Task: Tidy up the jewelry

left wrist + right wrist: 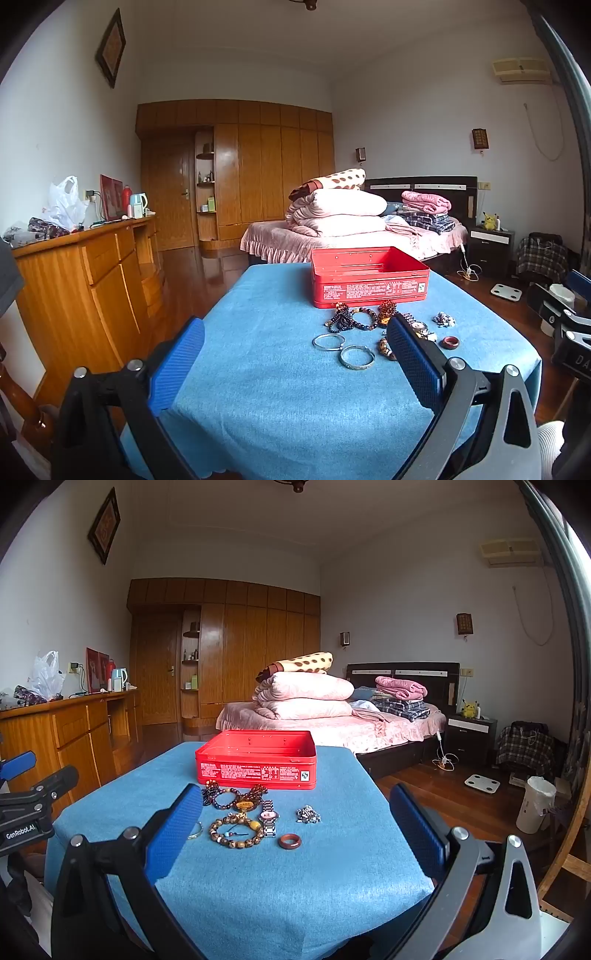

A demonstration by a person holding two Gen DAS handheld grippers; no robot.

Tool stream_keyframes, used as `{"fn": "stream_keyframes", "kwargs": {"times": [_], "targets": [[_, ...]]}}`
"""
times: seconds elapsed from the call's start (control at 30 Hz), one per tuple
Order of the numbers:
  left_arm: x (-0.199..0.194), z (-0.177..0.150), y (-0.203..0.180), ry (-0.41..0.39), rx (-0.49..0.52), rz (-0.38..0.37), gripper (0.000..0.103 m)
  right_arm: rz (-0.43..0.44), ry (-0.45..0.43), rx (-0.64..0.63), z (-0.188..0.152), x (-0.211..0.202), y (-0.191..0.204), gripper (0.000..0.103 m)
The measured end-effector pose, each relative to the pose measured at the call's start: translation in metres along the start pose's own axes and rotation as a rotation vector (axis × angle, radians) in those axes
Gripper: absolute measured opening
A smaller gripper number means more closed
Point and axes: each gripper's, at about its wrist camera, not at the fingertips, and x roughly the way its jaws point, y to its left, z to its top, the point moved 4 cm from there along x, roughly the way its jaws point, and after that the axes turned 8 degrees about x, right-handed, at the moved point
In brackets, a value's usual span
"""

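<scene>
I hold both grippers level with the near edge of the table (332, 904), which is covered in a blue cloth. My left gripper (295, 354) has its jaws spread wide with nothing between the pads; my right gripper (295, 827) is the same — wide and empty. Neither touches any item.

The jewelry lies in a loose cluster past the middle of the table, in front of the open red tin (256, 757) that stands toward the far edge. Left to right, as the right wrist view shows it: two silver bangles (357, 356), one nearer my edge than the other, mostly hidden behind my right gripper's left finger in that view but clear in the left wrist view. Next, dark bead bracelets (221, 798) just before the tin's front wall. Then a brown wooden bead bracelet (236, 833) with a cord tassel lying inside its loop. Beside it a metal-band wristwatch (269, 818), laid flat. Further right a small heap of silver chain (308, 815), and nearer me a reddish-brown ring (290, 841), apart from the rest.

Handling, in my judgement: the bangles are stiff, light and slick — best pinched across the band, one wall between the pads. The bead strands are limp and will sag; take a bunch of beads, not the cord. The ring is small, hard and likely brittle, so a gentle pinch. The chain heap may trail.
</scene>
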Motion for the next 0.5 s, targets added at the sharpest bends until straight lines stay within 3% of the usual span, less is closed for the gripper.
{"fn": "stream_keyframes", "kwargs": {"times": [0.5], "targets": [[-0.0001, -0.0001, 0.0007, -0.004, -0.002, 0.002, 0.097, 0.000, -0.001, 0.000, 0.0000, -0.0004, -0.0003, 0.098]]}}
